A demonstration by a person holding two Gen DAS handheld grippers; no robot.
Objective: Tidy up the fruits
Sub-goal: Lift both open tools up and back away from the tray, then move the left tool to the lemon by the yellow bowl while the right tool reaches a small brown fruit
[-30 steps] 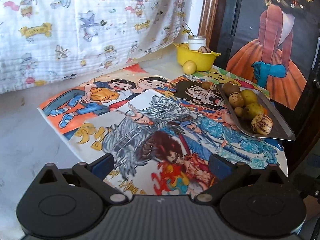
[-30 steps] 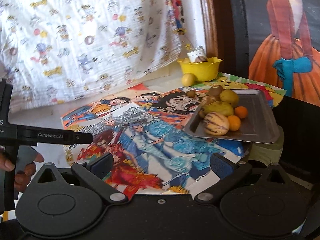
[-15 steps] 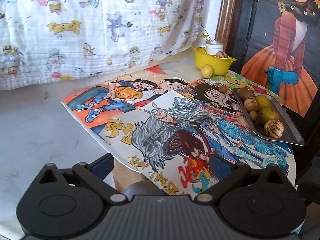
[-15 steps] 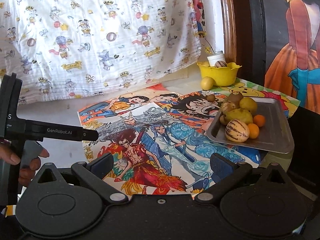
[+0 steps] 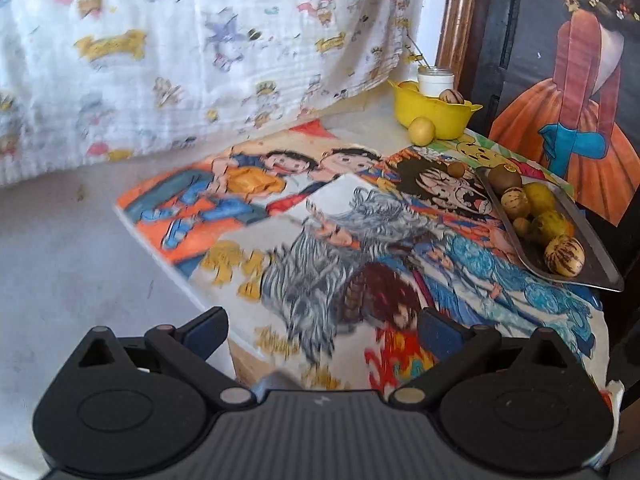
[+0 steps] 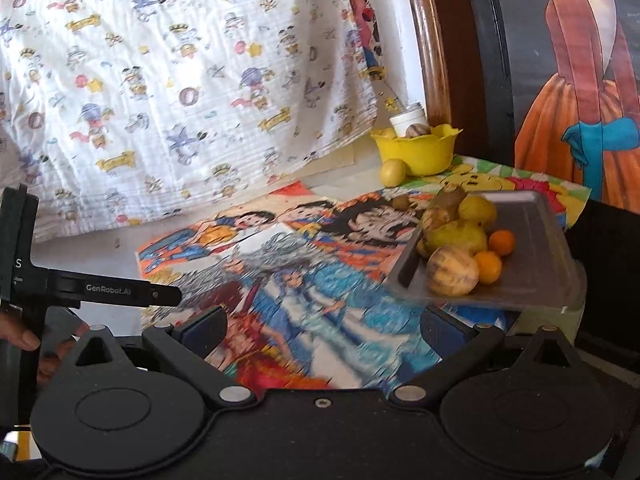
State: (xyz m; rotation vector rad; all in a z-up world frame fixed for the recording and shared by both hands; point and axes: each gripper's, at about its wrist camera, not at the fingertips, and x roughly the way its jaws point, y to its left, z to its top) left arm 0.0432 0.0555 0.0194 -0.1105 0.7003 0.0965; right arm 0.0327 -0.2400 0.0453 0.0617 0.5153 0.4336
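Observation:
A metal tray (image 5: 600, 268) (image 6: 536, 248) at the table's right edge holds several fruits: a striped melon (image 5: 565, 257) (image 6: 452, 271), a kiwi (image 5: 505, 176), yellow-green fruits and two small oranges (image 6: 501, 241). A yellow bowl (image 5: 440, 114) (image 6: 416, 152) at the back holds a white jar and a fruit. A yellow round fruit (image 5: 421, 131) (image 6: 393, 172) lies beside the bowl. One small brown fruit (image 5: 455, 168) rests on the cloth. My left gripper (image 5: 322, 330) and right gripper (image 6: 322, 330) are both open, empty, and well short of the fruits.
A colourful cartoon cloth (image 5: 280, 216) covers the table. A printed white sheet (image 6: 180, 80) hangs behind. A dark painted panel (image 5: 580, 80) stands at the right. The left gripper's handle (image 6: 100, 290) and a hand show at the left of the right wrist view.
Both cameras have moved closer to the table and the tray looms larger. Both grippers stay open and empty. No fruit has moved.

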